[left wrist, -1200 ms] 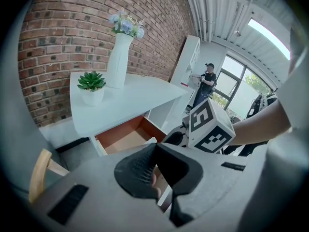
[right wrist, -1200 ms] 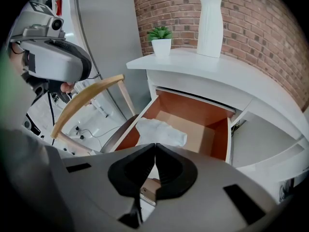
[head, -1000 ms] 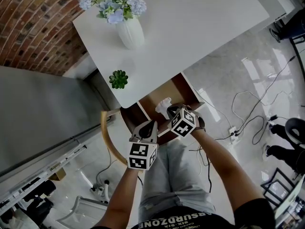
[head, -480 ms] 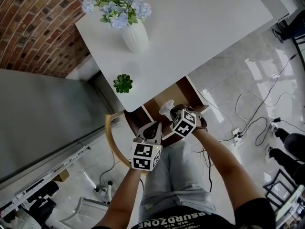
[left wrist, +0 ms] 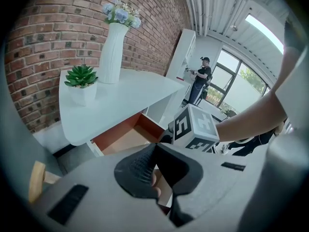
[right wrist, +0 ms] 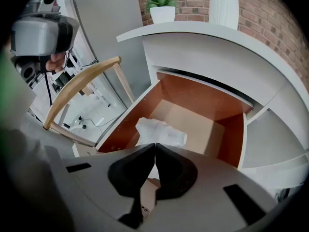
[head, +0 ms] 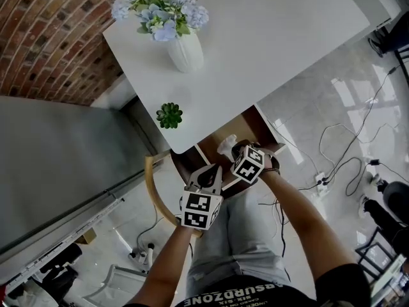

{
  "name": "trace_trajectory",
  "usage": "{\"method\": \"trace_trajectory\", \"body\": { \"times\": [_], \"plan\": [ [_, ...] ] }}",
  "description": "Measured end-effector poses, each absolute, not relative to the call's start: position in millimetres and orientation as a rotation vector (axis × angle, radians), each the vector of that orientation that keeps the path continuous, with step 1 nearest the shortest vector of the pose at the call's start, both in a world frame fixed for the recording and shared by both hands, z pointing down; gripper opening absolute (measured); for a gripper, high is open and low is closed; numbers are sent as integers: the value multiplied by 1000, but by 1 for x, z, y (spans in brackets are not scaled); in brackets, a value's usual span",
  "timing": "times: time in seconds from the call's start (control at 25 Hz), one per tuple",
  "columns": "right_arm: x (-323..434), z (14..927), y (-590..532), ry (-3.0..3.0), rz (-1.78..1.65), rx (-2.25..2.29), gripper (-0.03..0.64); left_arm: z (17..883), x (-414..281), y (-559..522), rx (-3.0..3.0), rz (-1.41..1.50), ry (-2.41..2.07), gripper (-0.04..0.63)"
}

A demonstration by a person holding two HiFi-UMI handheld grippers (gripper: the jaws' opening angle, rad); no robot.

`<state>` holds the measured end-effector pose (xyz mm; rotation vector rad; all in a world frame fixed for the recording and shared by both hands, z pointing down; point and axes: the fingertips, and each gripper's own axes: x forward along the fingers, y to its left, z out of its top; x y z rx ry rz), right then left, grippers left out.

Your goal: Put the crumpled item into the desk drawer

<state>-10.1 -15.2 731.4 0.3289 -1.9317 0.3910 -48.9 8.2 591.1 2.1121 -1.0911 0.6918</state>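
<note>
The crumpled item (right wrist: 160,131) is a white wad of paper, seen small in the head view (head: 224,146). My right gripper (right wrist: 154,147) is shut on its near end and holds it above the open desk drawer (right wrist: 195,121), just inside the drawer's front edge. The drawer has reddish-brown walls (head: 249,126) and a pale floor, with nothing else in it. My left gripper (left wrist: 154,147) is shut with nothing in it, hanging in front of the drawer (left wrist: 126,136) to the left of the right gripper (head: 232,151). In the head view the left gripper (head: 209,173) sits over the person's lap.
A white desk (head: 268,31) carries a white vase of flowers (head: 185,51) and a small potted succulent (head: 169,115). A wooden chair back (right wrist: 81,78) curves at the drawer's left. Cables (head: 342,158) lie on the glossy floor at right. A person (left wrist: 198,78) stands far off.
The head view has drifted slightly. My left gripper has eased a little to the right. The right gripper stays shut on the crumpled item over the drawer.
</note>
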Motion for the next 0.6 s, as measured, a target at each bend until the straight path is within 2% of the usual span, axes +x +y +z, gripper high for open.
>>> {"method": "trace_trajectory", "body": {
  "times": [0.6],
  "plan": [
    [-9, 744, -19, -1913, 390, 301, 0, 600, -41, 5, 2120, 711, -1055, -4]
  ]
}}
